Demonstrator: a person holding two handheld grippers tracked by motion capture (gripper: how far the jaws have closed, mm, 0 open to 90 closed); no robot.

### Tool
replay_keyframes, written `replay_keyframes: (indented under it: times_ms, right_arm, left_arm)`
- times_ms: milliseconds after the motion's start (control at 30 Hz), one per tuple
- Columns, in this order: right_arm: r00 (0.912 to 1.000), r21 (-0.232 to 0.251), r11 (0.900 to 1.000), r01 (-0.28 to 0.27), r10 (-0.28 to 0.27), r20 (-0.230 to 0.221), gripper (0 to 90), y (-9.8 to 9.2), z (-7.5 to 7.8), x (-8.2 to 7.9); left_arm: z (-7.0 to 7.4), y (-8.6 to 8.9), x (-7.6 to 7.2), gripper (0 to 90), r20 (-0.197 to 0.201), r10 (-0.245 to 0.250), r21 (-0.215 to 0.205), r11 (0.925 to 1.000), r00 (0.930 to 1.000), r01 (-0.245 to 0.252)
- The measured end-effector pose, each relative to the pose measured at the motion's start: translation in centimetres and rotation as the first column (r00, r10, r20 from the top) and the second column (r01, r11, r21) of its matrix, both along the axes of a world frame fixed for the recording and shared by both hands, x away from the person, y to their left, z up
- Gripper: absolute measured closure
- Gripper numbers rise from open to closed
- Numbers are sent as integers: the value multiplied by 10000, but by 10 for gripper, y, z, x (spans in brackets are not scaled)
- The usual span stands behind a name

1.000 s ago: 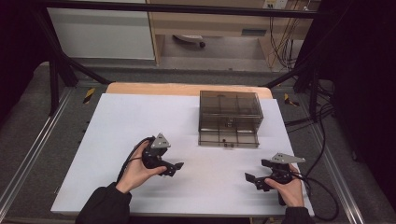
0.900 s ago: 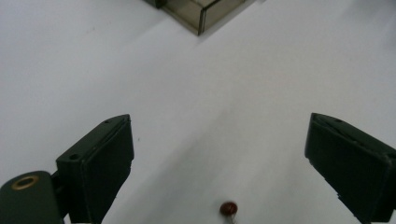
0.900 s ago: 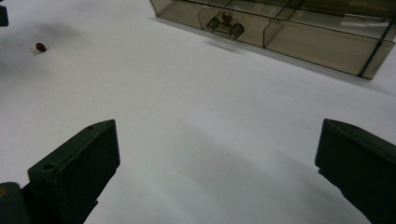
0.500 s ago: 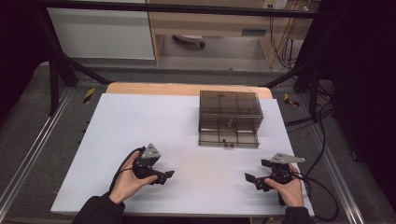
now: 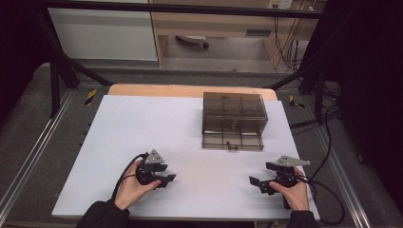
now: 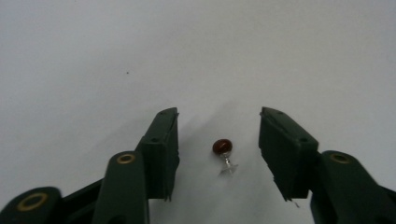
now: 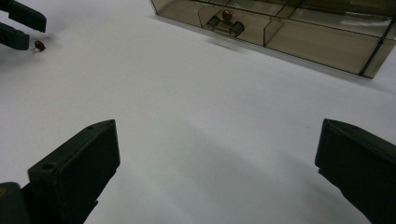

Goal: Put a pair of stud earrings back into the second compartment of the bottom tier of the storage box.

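At the lower left of the high view, my left gripper (image 5: 168,178) sits low over the white worktop (image 5: 142,123). In the left gripper view a small red-headed pin (image 6: 223,154) lies on the worktop between its jaws, which have just been closing but touch nothing yet. At the lower right, my right gripper (image 5: 256,183) is spread wide and empty. The smoky clear box (image 5: 233,121) stands above centre.
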State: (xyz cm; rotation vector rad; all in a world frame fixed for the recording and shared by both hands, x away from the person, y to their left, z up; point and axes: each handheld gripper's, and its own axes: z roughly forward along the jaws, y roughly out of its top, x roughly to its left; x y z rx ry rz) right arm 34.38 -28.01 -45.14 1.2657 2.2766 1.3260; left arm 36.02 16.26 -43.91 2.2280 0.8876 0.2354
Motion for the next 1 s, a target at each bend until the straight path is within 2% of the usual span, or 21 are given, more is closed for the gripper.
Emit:
replay_keyframes:
  times_ms: [200,300,500,767,1000]
  right_arm:
    - [10000,-3,10000,-4,4,-5,6,0,0,0]
    - [10000,5,10000,-5,5,-6,6,0,0,0]
    - [10000,-2,10000,-7,6,-19,6,0,0,0]
    - [10000,7,10000,-11,11,-6,6,0,0,0]
    - [10000,7,10000,-10,10,-7,6,0,0,0]
  left_arm:
    - [-1,0,-1,640,-54,-66,151,9999,10000,67]
    - [-1,-1,-1,671,18,-105,282,9995,9999,104]
    - [-4,-4,-1,723,-88,-189,456,9988,9998,193]
    - [-4,-5,-2,788,29,-94,628,9980,10000,92]
    - [-3,-6,-1,803,18,-119,700,9975,9999,118]
